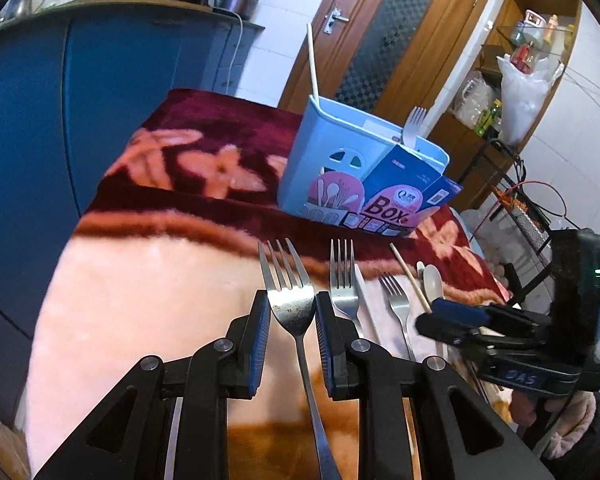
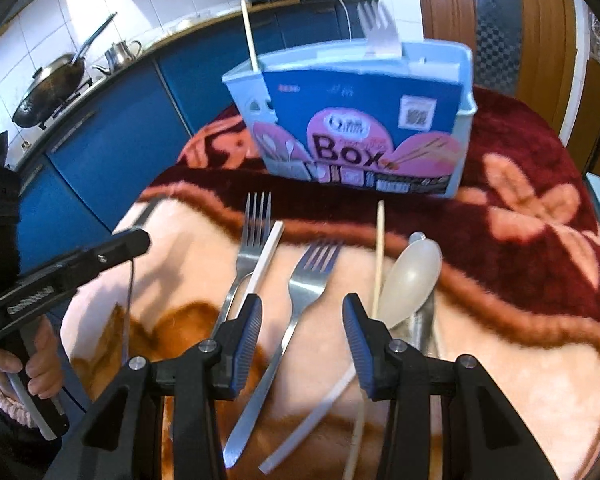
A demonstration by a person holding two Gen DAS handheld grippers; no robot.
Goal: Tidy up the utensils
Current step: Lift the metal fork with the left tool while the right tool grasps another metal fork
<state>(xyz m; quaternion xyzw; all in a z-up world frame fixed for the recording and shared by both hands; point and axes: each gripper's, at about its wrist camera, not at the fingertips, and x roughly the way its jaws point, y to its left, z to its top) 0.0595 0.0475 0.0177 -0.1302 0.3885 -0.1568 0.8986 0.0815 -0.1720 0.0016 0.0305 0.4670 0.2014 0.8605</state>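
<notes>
Kitchen cupboards in blue stand behind, and the work lies on a plush red and peach blanket point(image 1: 172, 280) with flower pattern.

Your left gripper point(image 1: 292, 304) has its two pads closed on the bowl part of a large fork point(image 1: 286, 284); the tines point forward to the box and the handle runs back between the arms. Whether the fork is already lifted off the blanket I cannot tell. The light blue utensil box point(image 1: 332, 160) stands upright at the far side of the blanket, well apart from this fork. In it already are a white plastic fork point(image 1: 414, 126) and a pale chopstick point(image 1: 313, 64).

Your right gripper point(image 2: 302, 320) is wide open and holds nothing. It hovers over a smaller steel fork point(image 2: 308, 280), with its pads on both sides of the neck. Beside this one lie another fork point(image 2: 254, 232), a white stick point(image 2: 266, 256), a wooden chopstick point(image 2: 379, 256) and a plastic spoon point(image 2: 414, 276).

So the step in hand seems to be picking up forks. Next, you probably carry the gripped fork to the box, turn it handle down, and release it in the compartment where the white fork stands.
</notes>
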